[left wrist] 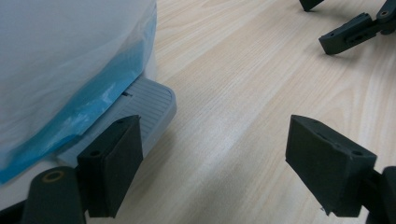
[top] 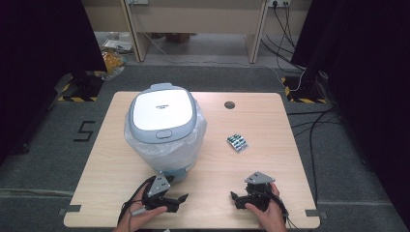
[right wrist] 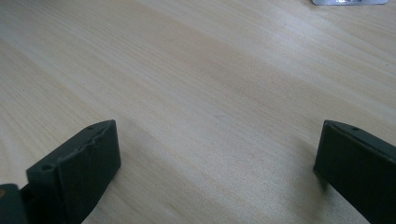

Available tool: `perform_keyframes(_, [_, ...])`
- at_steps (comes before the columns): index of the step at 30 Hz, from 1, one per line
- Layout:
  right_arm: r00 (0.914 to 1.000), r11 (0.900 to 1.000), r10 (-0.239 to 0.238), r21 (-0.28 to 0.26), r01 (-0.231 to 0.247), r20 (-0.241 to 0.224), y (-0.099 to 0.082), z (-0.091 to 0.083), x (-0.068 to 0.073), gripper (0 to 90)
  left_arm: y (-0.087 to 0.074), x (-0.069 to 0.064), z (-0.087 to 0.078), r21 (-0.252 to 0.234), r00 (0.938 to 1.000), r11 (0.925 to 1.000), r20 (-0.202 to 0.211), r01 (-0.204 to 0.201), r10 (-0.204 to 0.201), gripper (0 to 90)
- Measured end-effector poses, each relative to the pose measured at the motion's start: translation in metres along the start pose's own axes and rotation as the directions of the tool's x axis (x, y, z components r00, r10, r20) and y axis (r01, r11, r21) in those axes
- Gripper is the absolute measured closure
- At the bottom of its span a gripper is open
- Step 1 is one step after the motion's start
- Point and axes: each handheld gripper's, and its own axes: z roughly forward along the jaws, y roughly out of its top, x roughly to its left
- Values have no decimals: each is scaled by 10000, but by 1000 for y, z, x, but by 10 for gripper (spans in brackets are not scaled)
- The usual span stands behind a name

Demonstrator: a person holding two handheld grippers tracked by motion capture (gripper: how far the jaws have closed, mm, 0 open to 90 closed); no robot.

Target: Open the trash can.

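A pedal bin [top: 163, 126] with a white lid, grey rim and clear liner bag stands left of the table's middle. In the left gripper view its bagged body [left wrist: 70, 56] and grey foot pedal [left wrist: 147, 100] lie just ahead of the left jaw. My left gripper [top: 177, 203] [left wrist: 215, 140] rests at the near edge in front of the bin, open and holding nothing. My right gripper [top: 236, 200] [right wrist: 215, 135] sits to its right, also open over bare wood, and its jaws [left wrist: 355, 29] face the left one. A small blister pack [top: 237, 142] [right wrist: 350, 2] lies right of the bin.
The light wooden table [top: 256, 121] has a round cable hole [top: 229, 105] near its far edge. Cables run across the floor at the right [top: 309, 121]. A desk frame [top: 193, 24] stands beyond the table, with black curtains on both sides.
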Motion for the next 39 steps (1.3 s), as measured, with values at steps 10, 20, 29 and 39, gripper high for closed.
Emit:
perform_keyframes(10, [10000, 10000, 6, -1, -6, 0, 0, 0, 0, 6, 8, -4, -1, -92, 9987, 9991, -297, -406, 403, 184])
perform_keyframes(20, [10000, 10000, -15, -4, 15, -3, 0, 0, 0, 6, 1, -5, 11, -188, 9958, 9969, -527, -758, 747, 179])
perform_keyframes(29, [10000, 10000, 5, 1, -5, 1, 0, 0, 0, 6, -5, -9, 17, 28, 9770, 9831, -1114, -1828, 1820, 181])
perform_keyframes(39, [10000, 10000, 7, 0, -7, 0, 0, 0, 0, 6, -5, -10, 18, 149, 9755, 9819, -1121, -1887, 1891, 184])
